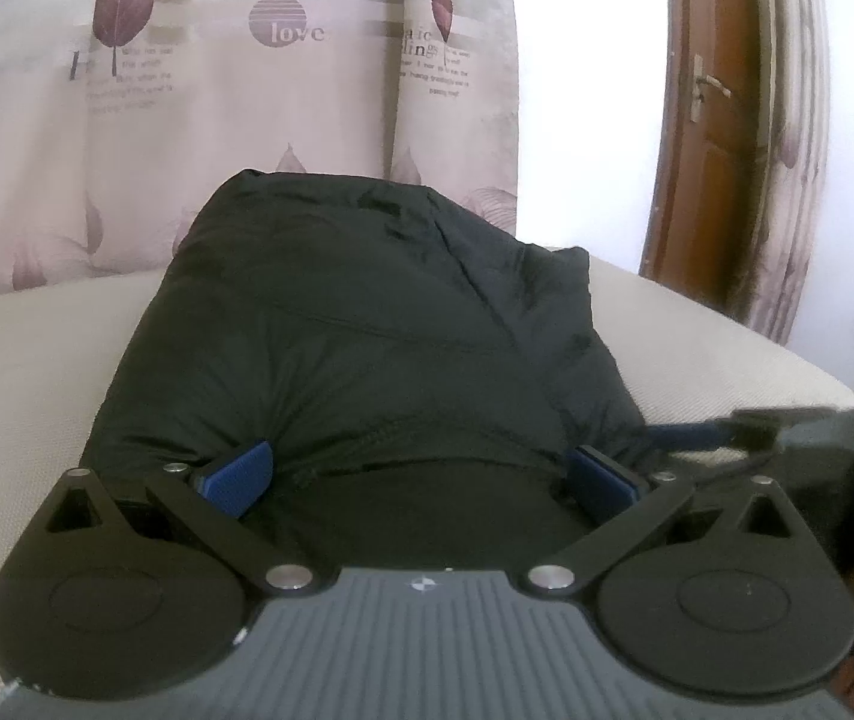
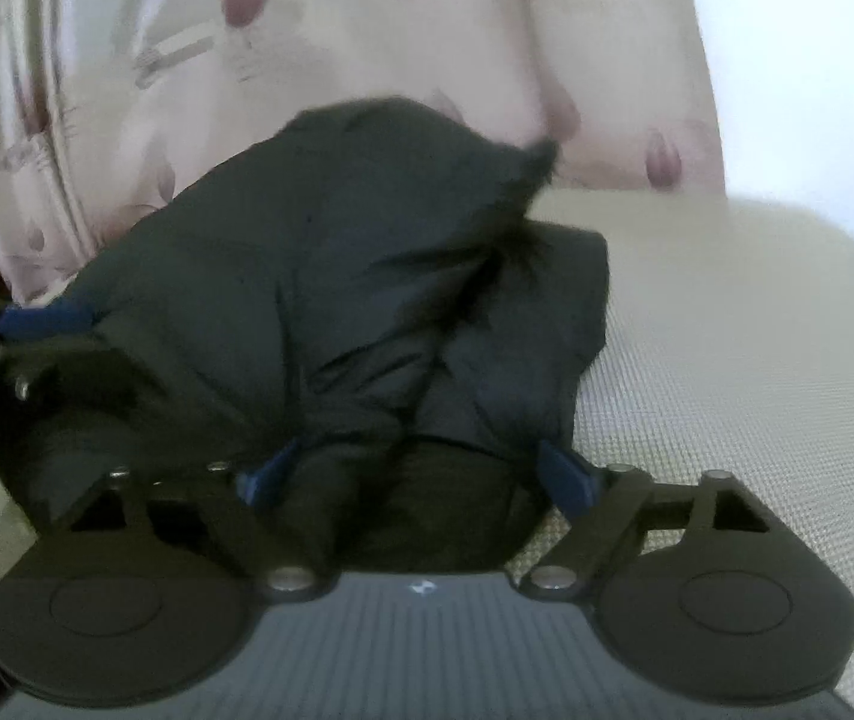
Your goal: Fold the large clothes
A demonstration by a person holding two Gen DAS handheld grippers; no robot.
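Note:
A black padded jacket (image 1: 367,324) lies bunched and folded on a beige woven surface (image 1: 25,396). My left gripper (image 1: 421,474) has its blue pads spread wide, and the jacket's near edge bulges between them. My right gripper (image 2: 415,474) also stands wide, its blue pads on either side of a thick fold of the jacket (image 2: 367,276). Black fur trim (image 2: 523,222) shows along the jacket's right side. The other gripper's blue finger shows at the right edge of the left wrist view (image 1: 691,435) and at the left edge of the right wrist view (image 2: 43,318).
A pale curtain (image 1: 217,120) with purple leaf prints hangs right behind the surface. A brown wooden door (image 1: 709,138) with a handle stands at the right. The beige surface (image 2: 727,330) extends to the right of the jacket.

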